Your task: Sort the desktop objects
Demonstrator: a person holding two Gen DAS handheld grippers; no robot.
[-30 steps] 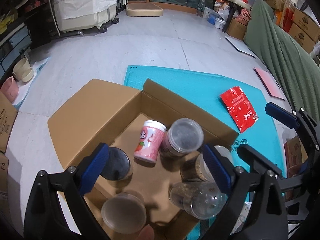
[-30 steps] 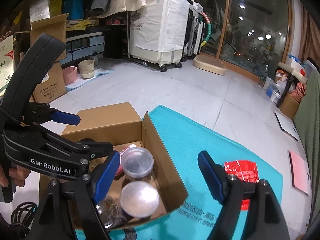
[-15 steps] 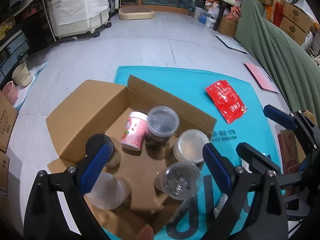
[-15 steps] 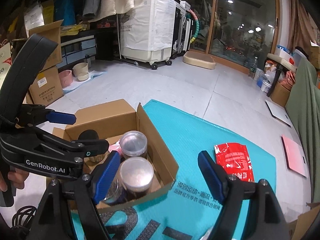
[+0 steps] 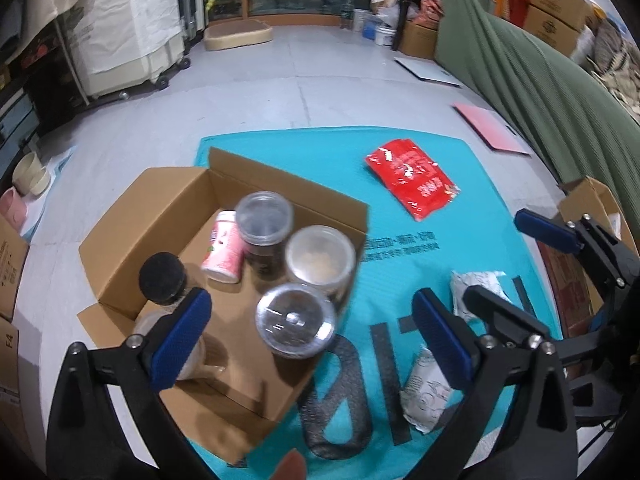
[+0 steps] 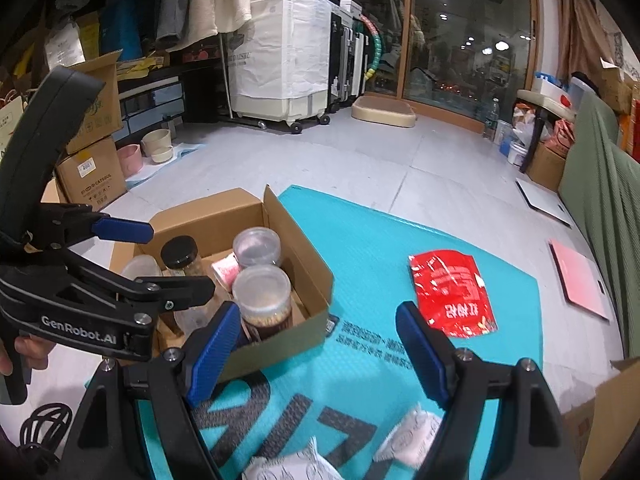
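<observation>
**Both grippers empty above mat and carton**

The left gripper (image 5: 310, 338) hangs over the near corner of the cardboard box (image 5: 160, 216). Its jaws have just been opening and now stand wide apart, with nothing gripped between the blue fingers (image 5: 180, 336). The right gripper (image 6: 320, 350) hovers over the teal mat (image 6: 380, 248), just beside the box wall. Its fingers are apart and nothing is clamped between them.

Contents of the box, as seen from the left wrist view:
- a pink canister (image 5: 224, 250), tilted, against the far side;
- a clear jar with dark contents (image 5: 264, 236), upright, touching the pink canister;
- a clear jar with light-brown contents (image 5: 320, 258), upright, at the wall nearest the mat;
- a clear-lidded jar (image 5: 296, 326), upright, nearest the camera;
- a black-lidded jar (image 5: 162, 278), upright, at the left;
- one more clear container, partly hidden behind the left finger; type cannot be told.

Items on the mat, outside the box:
- a red packet (image 5: 412, 178), lying flat, well apart from the box;
- two white crinkled packets (image 5: 424, 396), near the right finger of the left gripper.

A hand (image 6: 24, 354) holds the left gripper's handle, visible at the left edge of the right wrist view.
</observation>
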